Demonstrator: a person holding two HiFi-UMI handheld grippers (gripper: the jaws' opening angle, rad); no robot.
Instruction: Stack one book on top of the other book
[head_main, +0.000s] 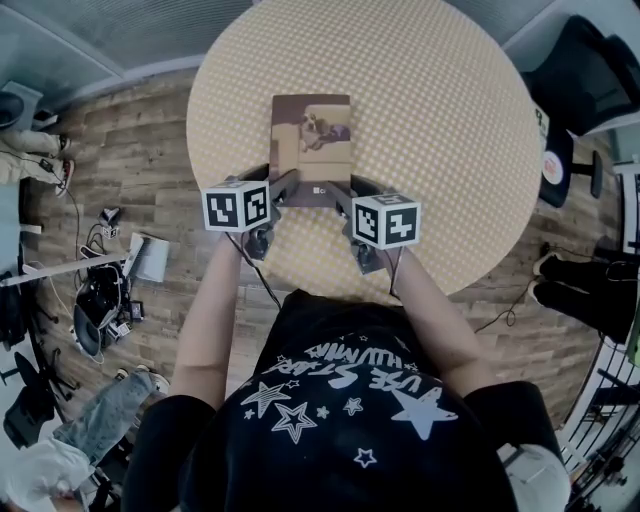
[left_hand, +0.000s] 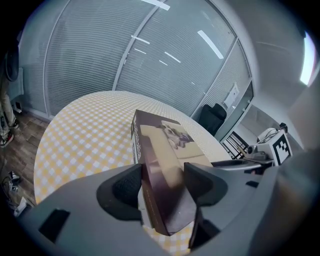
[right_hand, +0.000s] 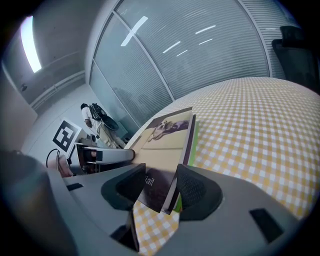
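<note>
Left gripper (left_hand: 162, 186), right gripper (right_hand: 161, 187) each clamp a near corner of brown book (left_hand: 170, 145) | looks stiff, heavyish, slick cover, so two-corner hold seems right | green book (right_hand: 194, 142) underneath

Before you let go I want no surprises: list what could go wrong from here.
1. The right gripper has the edge of the green book between its jaws along with the top book; pulling back may drag both.
2. The left gripper holds only a corner; an uneven release could skew the stack.
</note>
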